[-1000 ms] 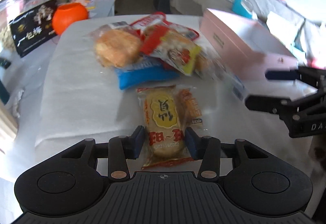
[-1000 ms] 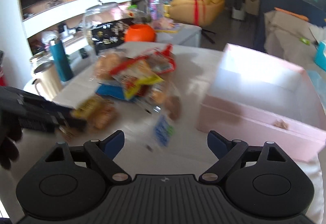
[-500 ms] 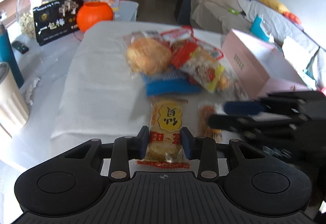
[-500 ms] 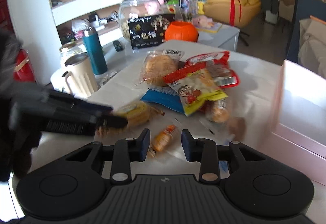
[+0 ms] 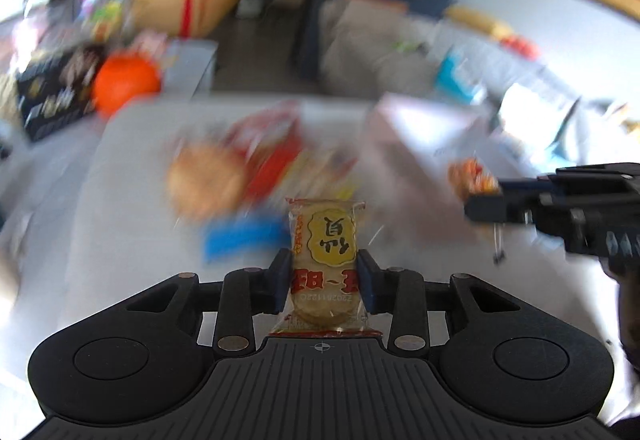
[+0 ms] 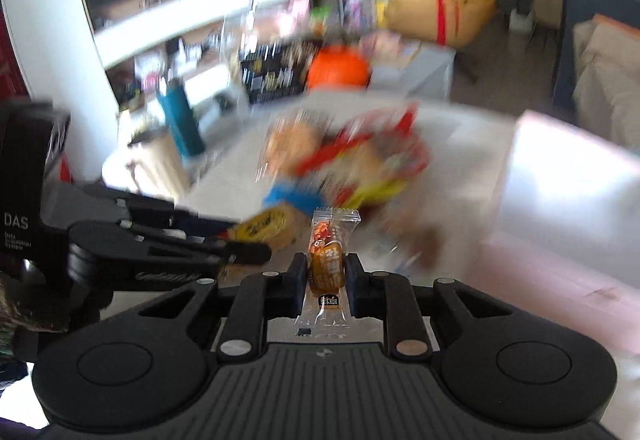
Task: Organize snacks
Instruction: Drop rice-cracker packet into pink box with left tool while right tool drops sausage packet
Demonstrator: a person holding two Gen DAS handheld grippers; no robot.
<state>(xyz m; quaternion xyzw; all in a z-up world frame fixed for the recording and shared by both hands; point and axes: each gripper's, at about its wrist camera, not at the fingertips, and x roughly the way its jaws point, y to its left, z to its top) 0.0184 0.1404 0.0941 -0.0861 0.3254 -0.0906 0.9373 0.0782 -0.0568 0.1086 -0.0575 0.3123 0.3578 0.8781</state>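
Two snacks up off the table, one pinched in each gripper!

The left gripper [image 5: 323, 286] is clamped on a yellow rice cracker pack [image 5: 324, 260], the right gripper [image 6: 325, 280] squeezes a small orange candy packet [image 6: 327, 260], both held above the white table [image 5: 120, 208]. Left wrist view catches the right one side-on beside the pink box [image 5: 404, 144]; the right wrist view alone shows the teal bottle [image 6: 181, 120] and the left gripper's housing. Behind, the snack pile [image 6: 344, 164] is a blur, orange pumpkin tub [image 5: 126, 82] beyond.
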